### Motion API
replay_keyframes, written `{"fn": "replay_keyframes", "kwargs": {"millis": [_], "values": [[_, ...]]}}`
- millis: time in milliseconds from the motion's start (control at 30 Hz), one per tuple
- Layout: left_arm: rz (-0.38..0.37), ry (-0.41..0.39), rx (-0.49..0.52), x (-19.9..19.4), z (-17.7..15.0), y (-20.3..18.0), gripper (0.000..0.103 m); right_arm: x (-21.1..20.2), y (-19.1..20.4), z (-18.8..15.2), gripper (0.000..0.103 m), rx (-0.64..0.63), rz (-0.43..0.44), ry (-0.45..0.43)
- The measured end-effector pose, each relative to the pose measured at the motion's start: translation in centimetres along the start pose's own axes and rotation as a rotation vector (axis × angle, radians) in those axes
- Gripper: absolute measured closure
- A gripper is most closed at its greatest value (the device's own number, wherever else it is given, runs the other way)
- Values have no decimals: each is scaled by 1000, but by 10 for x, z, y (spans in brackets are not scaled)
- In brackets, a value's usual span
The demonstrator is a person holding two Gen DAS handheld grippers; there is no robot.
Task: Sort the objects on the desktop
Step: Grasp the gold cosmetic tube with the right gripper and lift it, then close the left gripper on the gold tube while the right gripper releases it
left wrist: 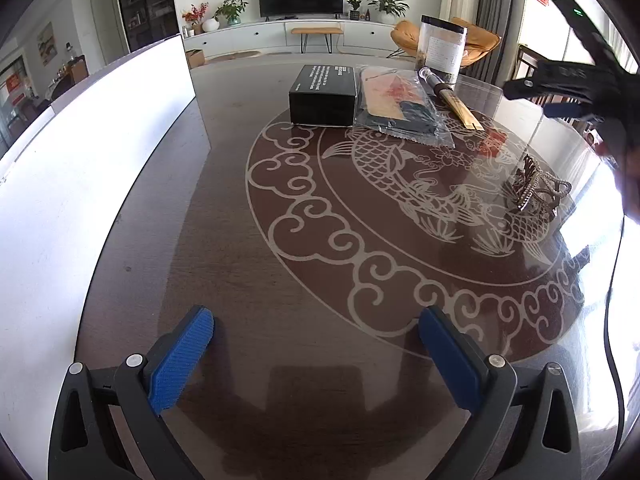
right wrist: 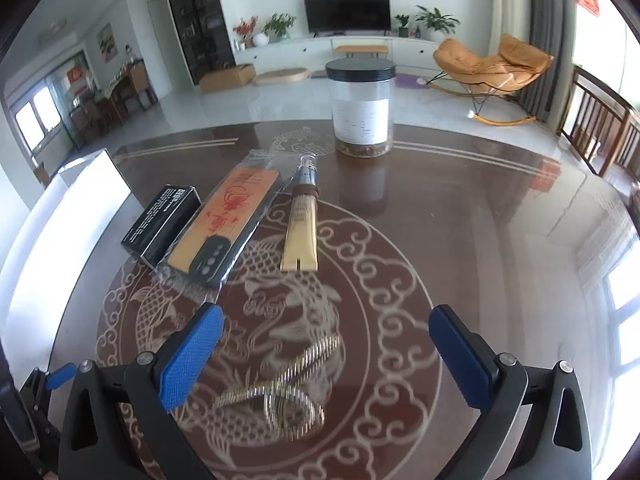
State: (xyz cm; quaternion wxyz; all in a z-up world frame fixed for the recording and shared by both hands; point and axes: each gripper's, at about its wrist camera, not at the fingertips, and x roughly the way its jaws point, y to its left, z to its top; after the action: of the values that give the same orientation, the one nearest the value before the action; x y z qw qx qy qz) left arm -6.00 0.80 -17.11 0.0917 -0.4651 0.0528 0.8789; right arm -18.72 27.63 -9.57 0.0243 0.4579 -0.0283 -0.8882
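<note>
1. The left gripper, with blue ribbed pads on black fingers, has its jaws spread wide and grips nothing; it hovers low over the dark brown glass-topped table, which carries a pale fish-and-cloud pattern.
2. The right gripper is likewise spread wide and empty. In the left wrist view its black body shows at the right edge, raised above the table.
3. A gold-coloured metal watch with a ribbed link band lies on the table between the right gripper's two fingers and below them, touching neither pad. It looks blurred in the right wrist view. In the left wrist view it sits on the right part of the fish pattern, well apart from the left gripper.
4. Farther back, a black rectangular box with white print lies at the left end of a row.
5. Just beside it, touching or overlapping its edge, lies a clear plastic bag holding an orange-and-black phone case.
6. Next comes a cream-coloured cosmetic tube with a dark cap, near the bag.
7. Behind the tube stands a clear plastic jar with a black lid and white label, upright, with brown contents at its bottom.
8. A large white board lies along the table's left side.
</note>
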Motion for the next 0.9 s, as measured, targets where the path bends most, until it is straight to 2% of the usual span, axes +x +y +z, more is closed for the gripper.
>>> {"fn": "replay_keyframes", "kwargs": {"millis": [33,133,200,300,333,367,400,433,500,567,667,767,833,900], "values": [[-2,0,3,0,1,0,0,18,5,18,14,-30,-8,42],[-6,-1,8,1,2,0,0,67,20,57,30,-48,-14,134],[-6,-1,7,2,2,0,0,92,26,68,30,-32,-45,175],[-6,-1,7,2,2,0,0,121,26,73,30,30,-21,243],[-6,-1,7,2,2,0,0,123,26,73,36,34,-31,234],[-6,-1,7,2,2,0,0,122,26,73,47,23,-49,212],[-6,-1,7,2,2,0,0,121,26,71,67,7,-75,202],[-6,-1,7,2,2,0,0,118,26,69,74,-7,-85,196],[-6,0,7,2,3,0,0,110,28,59,74,-35,-65,193],[-6,3,7,2,3,0,0,98,40,40,74,-121,-54,192],[-16,20,18,3,5,1,0,73,67,5,74,-193,24,211],[-15,48,15,2,4,3,0,47,103,-39,74,-261,46,233],[-13,87,12,1,2,6,0,32,126,-63,74,-264,94,234],[-9,124,7,-2,-2,9,0,20,146,-84,74,-235,188,239]]}}
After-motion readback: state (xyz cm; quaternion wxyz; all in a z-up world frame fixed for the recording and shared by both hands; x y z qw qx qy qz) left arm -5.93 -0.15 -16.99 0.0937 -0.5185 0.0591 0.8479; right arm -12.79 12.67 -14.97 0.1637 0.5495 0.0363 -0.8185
